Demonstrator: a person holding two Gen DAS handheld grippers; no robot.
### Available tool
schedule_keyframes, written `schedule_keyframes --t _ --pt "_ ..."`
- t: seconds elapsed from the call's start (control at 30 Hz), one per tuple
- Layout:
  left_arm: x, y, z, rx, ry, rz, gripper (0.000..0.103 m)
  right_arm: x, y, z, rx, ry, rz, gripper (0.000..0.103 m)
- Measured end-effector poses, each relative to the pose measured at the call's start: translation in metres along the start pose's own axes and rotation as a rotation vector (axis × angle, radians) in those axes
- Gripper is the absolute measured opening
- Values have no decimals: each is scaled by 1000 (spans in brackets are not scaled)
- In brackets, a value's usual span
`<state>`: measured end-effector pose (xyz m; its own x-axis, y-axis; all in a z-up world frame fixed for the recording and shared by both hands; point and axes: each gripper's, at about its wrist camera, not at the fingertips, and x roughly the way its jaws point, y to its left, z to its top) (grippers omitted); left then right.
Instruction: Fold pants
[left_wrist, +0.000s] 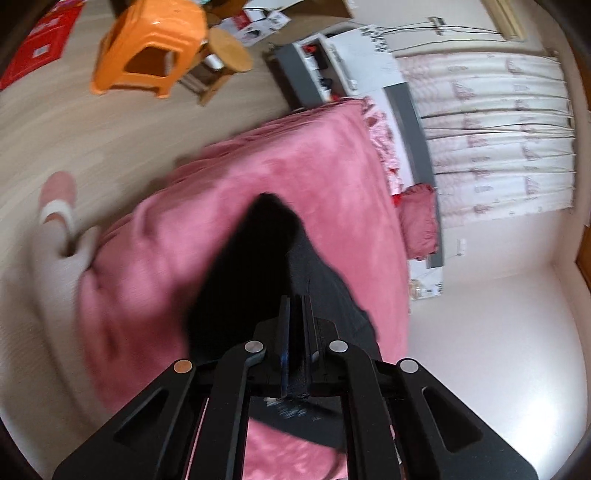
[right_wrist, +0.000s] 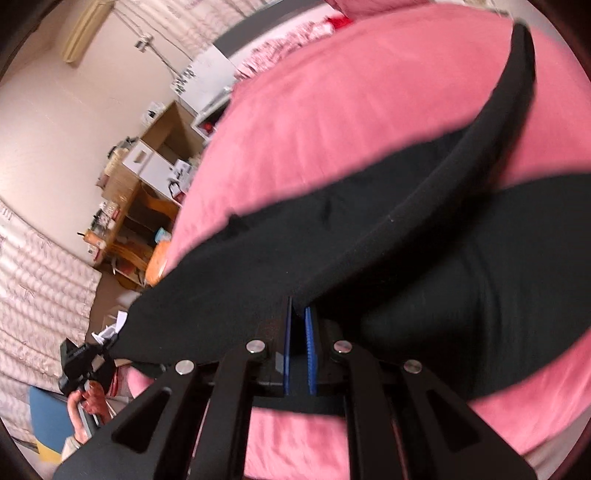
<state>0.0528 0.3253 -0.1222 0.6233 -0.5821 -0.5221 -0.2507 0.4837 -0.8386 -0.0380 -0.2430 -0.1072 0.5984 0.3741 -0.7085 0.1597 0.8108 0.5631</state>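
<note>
Black pants (left_wrist: 255, 266) hang from my left gripper (left_wrist: 295, 306), which is shut on their fabric above a pink bedspread (left_wrist: 295, 166). In the right wrist view the pants (right_wrist: 332, 243) stretch across the pink bedspread (right_wrist: 351, 110), one leg running to the upper right. My right gripper (right_wrist: 300, 310) is shut on an edge of the pants. The left gripper (right_wrist: 79, 360), held in a hand, shows at the lower left of the right wrist view, holding the pants' far end.
An orange plastic stool (left_wrist: 151, 48) and a wooden stool (left_wrist: 225, 59) stand on the floor beyond the bed. A slippered foot (left_wrist: 59, 199) stands beside the bed. Pillows (left_wrist: 417, 218) lie at the headboard. A cluttered wooden shelf (right_wrist: 140, 206) stands by the wall.
</note>
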Motion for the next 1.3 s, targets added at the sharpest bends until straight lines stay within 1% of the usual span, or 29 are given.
schedule_keyframes --t 0.07,0.13,0.17,0.23,0.27,0.33,0.37,0.4,0.43,0.47,0.53,0.6,0.63,0.67,0.7,0.73,0.77,0.8,0.83,0.9,0.97,1.0,1.03,1.07,1.1,1.17,1.2,1.23,1.3 --pt "-3 13 -7 9 10 53 0 12 -21 -22 46 38 -7 6" --pt "-2 21 -11 8 22 92 0 25 -38 -33 91 75 -5 6" --pt "0 25 -15 10 36 110 0 32 -46 -36 122 95 15 6" --pt "1 25 -20 26 44 113 0 40 -54 -32 149 105 42 6" --pt "1 21 -22 40 49 98 0 42 -55 -27 148 102 50 7" --pt "3 10 -25 77 44 85 0 38 -53 -24 115 73 64 13" --pt "3 2 -26 109 38 80 0 34 -53 -24 109 58 58 22" --pt "5 -2 -28 127 39 83 0 33 -54 -21 116 45 61 48" --pt "7 -6 -30 154 46 95 0 28 -59 -20 136 17 87 56" --pt "10 -9 -32 179 52 117 0 24 -63 -19 153 -4 95 56" --pt "16 -10 -36 206 65 160 0 21 -70 -12 179 -21 79 56" --pt "21 -8 -37 203 75 186 0 13 -87 -8 226 -56 61 56" --pt "21 -6 -37 189 77 187 0 10 -96 -5 254 -73 52 56" --pt "21 -4 -36 168 77 177 9 5 -111 -1 299 -98 44 56" --pt "19 -3 -35 155 78 160 22 1 -121 3 328 -113 44 54" --pt "17 -2 -34 135 79 125 54 -4 -134 7 367 -135 51 50" --pt "14 -1 -32 108 75 49 79 -8 -146 11 397 -156 58 49" --pt "8 0 -31 67 50 -32 86 -11 -151 15 416 -171 46 50" --pt "6 0 -30 46 33 -43 90 -14 -158 19 431 -189 25 49" --pt "11 -5 -29 71 54 -16 90 -18 -172 28 447 -216 13 45" --pt "20 -14 -34 146 65 51 89 -17 -179 36 447 -225 -19 37" --pt "26 -23 -39 215 67 104 84 -16 -183 43 444 -223 -44 24" --pt "33 -29 -42 278 71 170 55 -16 -186 50 431 -222 -65 16" --pt "41 -31 -44 312 87 221 15 -17 -188 57 410 -221 -77 8" --pt "51 -29 -42 336 121 288 7 -19 -182 59 388 -223 -80 7" --pt "54 -28 -38 327 117 305 6 -27 -163 62 324 -241 -97 7" --pt "51 -29 -34 326 104 319 6 -40 -148 63 269 -257 -107 7" --pt "46 -31 -30 331 87 333 6 -45 -138 64 246 -264 -104 7" --pt "35 -30 -22 327 65 336 5 -62 -117 56 201 -268 -103 7"
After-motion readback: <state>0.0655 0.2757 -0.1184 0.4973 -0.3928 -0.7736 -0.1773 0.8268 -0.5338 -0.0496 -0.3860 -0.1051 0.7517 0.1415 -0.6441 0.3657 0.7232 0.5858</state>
